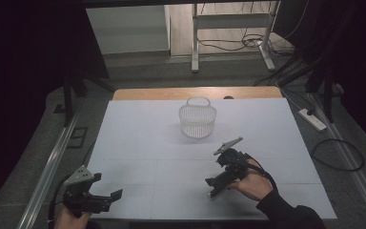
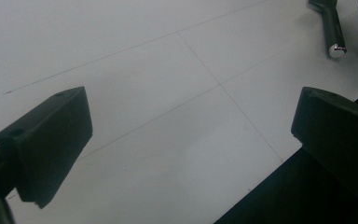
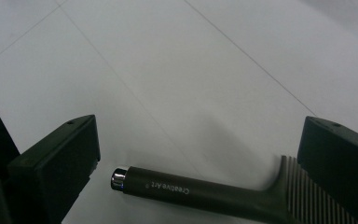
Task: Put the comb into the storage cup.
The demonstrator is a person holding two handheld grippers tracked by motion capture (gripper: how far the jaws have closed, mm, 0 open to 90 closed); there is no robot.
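A dark comb [image 3: 200,191] with a silver-capped handle marked "CreativeArt" lies flat on the white mat [image 1: 143,143]. My right gripper [image 3: 200,140] is open just over it, one jaw near the handle's cap and the other at the toothed head, part of which it hides. In the high view the right gripper [image 1: 214,185] sits right of the mat's middle front, held by a hand. The left gripper [image 1: 116,196] rests open at the mat's front left corner with nothing between its jaws. From the left gripper [image 2: 191,116] view, the comb's handle [image 2: 332,32] shows far off.
A white wire basket [image 1: 198,120] stands upright at the middle back of the mat. The wooden table edge [image 1: 171,93] runs behind it. A power strip [image 1: 312,119] and cables lie on the floor to the right. The mat's front edge drops off near the left gripper.
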